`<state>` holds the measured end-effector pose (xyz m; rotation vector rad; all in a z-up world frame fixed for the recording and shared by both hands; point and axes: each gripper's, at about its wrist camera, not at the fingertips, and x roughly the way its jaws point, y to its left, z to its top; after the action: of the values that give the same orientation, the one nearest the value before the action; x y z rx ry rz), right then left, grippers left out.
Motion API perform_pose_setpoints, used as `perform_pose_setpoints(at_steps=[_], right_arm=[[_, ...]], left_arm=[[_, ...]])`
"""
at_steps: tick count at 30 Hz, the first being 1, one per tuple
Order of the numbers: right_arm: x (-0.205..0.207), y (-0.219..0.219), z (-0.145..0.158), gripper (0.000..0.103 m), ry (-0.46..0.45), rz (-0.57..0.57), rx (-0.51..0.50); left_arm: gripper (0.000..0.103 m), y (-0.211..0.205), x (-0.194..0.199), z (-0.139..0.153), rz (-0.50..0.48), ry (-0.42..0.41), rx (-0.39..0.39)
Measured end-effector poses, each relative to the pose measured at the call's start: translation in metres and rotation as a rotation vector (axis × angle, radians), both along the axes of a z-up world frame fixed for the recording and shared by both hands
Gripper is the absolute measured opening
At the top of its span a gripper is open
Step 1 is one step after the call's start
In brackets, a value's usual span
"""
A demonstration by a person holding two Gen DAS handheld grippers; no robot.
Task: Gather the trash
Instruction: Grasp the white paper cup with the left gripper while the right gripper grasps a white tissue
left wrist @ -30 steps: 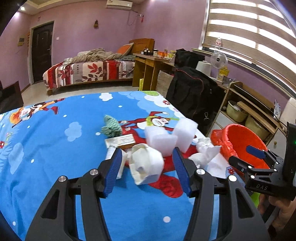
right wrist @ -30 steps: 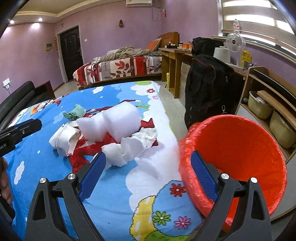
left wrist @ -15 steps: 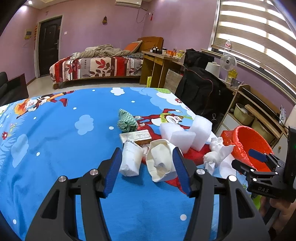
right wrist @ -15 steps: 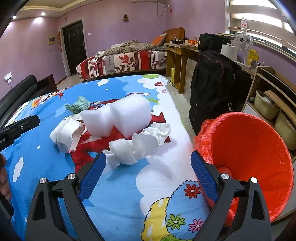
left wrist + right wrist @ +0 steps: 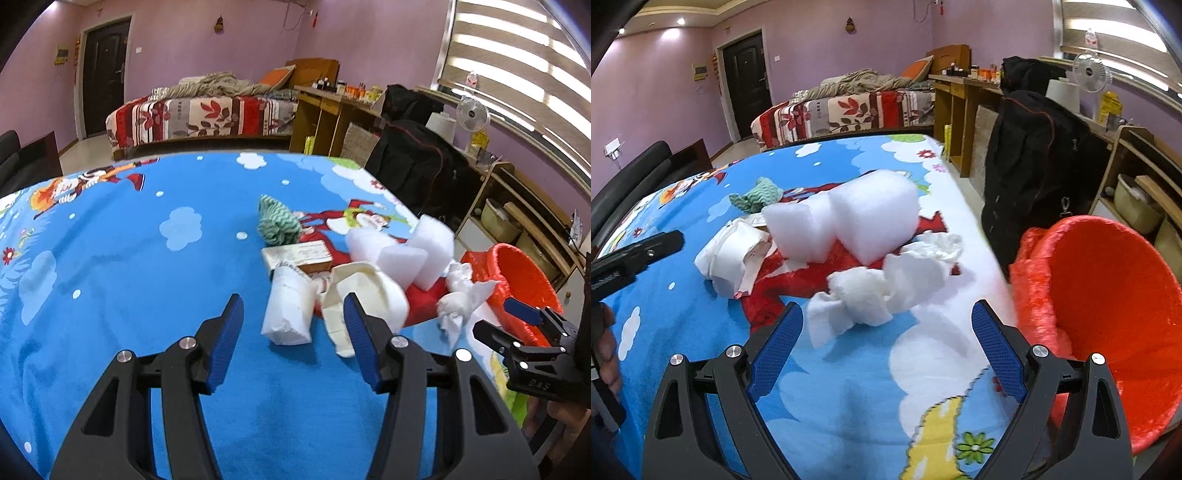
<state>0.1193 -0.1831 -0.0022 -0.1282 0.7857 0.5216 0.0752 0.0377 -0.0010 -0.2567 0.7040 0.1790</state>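
With both the left gripper [image 5: 293,338] and right gripper [image 5: 886,349] spread and empty, the crumpled tissue [image 5: 875,291] at twelve o'clock is judged light, soft and best pinched at its bunched middle

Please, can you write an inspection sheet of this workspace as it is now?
Surface: blue cartoon blanket, flat.
Job's things: red-lined bin beside the right edge; crumpled tissue, two foam blocks, crushed paper cup, white packet, small box, green cloth.
Clutter: nothing seen.
Grippers: left claw open, empty; right claw open, empty.
Cables: nothing seen.
Surroundings: bed, desk, black bag.
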Motion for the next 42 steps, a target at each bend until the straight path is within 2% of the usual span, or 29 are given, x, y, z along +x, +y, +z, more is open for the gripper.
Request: perform_pose_setpoints(at_steps=[7, 14, 21, 27, 31, 37, 42], right_arm=[[0.001, 0.018, 0.004, 0.087, 0.014, 0.043, 0.031], [0.005, 0.028, 0.003, 0.087, 0.033, 0.063, 0.031], [0.013, 0.030, -0.007, 0.087, 0.053, 0.051, 0.004], [0.022, 0.031, -0.015, 0.087, 0.069, 0.033, -0.019], [0.026, 0.030, -0.020, 0.077, 0.083, 0.023, -0.037], [0.025, 0.030, -0.026, 0.048, 0.096, 0.027, -0.062], [0.016, 0.029, -0.021, 0.044, 0.077, 0.035, -0.054]], left_arm=[[0.054, 0.010, 0.019, -0.020, -0.017, 0.070, -0.024], [0.048, 0.014, 0.036, -0.032, -0.047, 0.116, -0.042], [0.032, 0.013, 0.047, -0.041, -0.079, 0.150, -0.053], [0.025, 0.014, 0.048, -0.041, -0.082, 0.146, -0.064], [0.025, 0.016, 0.045, -0.037, -0.070, 0.134, -0.072], [0.025, 0.018, 0.040, -0.027, -0.053, 0.105, -0.061], [0.025, 0.016, 0.035, -0.023, -0.045, 0.093, -0.055]])
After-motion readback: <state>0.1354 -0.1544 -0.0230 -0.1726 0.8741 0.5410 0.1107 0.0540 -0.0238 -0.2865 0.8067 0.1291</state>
